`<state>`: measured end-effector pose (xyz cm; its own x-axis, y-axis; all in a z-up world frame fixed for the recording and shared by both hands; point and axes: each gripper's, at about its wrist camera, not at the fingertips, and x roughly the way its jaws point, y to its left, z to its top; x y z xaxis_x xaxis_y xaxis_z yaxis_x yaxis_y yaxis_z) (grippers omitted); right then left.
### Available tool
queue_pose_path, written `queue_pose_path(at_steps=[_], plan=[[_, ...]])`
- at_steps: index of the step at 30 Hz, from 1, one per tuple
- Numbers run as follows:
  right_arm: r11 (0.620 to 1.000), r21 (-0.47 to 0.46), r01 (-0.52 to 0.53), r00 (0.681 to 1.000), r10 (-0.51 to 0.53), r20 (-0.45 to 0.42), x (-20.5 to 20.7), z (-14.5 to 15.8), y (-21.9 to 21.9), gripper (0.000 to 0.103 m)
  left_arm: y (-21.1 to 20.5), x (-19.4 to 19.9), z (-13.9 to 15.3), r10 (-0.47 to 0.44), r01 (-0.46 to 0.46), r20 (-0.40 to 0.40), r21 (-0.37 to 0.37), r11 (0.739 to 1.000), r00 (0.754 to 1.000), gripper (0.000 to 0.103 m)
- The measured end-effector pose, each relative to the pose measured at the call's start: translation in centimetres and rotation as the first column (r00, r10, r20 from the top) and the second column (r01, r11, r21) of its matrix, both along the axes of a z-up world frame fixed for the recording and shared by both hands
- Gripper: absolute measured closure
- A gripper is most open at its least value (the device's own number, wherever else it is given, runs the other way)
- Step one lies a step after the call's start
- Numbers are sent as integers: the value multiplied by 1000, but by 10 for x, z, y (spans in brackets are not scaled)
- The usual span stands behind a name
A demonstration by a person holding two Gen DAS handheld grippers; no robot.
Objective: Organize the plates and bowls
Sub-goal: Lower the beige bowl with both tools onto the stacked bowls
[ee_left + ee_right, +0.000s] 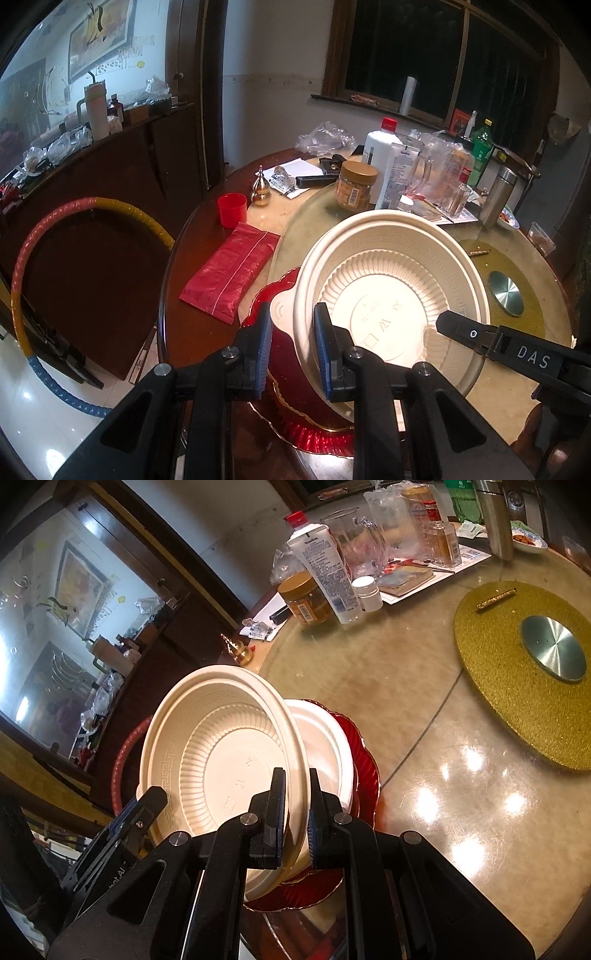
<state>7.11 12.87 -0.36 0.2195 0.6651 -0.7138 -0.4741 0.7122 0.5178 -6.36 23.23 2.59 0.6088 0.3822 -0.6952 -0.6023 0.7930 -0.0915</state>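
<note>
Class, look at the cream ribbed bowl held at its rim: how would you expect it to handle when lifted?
The cream bowl looks thin, moulded plastic, so probably light. Its ribbed wall likely stiffens it, though the rim may flex under each tool. Held tilted over the red plate, it could slip.

Two cream bowls (221, 738) are counted, one red plate (365, 771), two grippers, left (291, 325) and right (297, 797), and one red cup (231, 209).

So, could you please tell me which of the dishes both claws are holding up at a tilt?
The cream ribbed bowl, pinched at its rim by both claws. The white bowl and red plate lie beneath it.
</note>
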Motion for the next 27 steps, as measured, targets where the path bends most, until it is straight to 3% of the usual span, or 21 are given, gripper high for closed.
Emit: queue_pose_path(at_steps=[27], plan=[[999,-47,5,1000,-4,15,7,-6,7,93,5,11,-10,1,-1,-23,-11,1000,1000,81]])
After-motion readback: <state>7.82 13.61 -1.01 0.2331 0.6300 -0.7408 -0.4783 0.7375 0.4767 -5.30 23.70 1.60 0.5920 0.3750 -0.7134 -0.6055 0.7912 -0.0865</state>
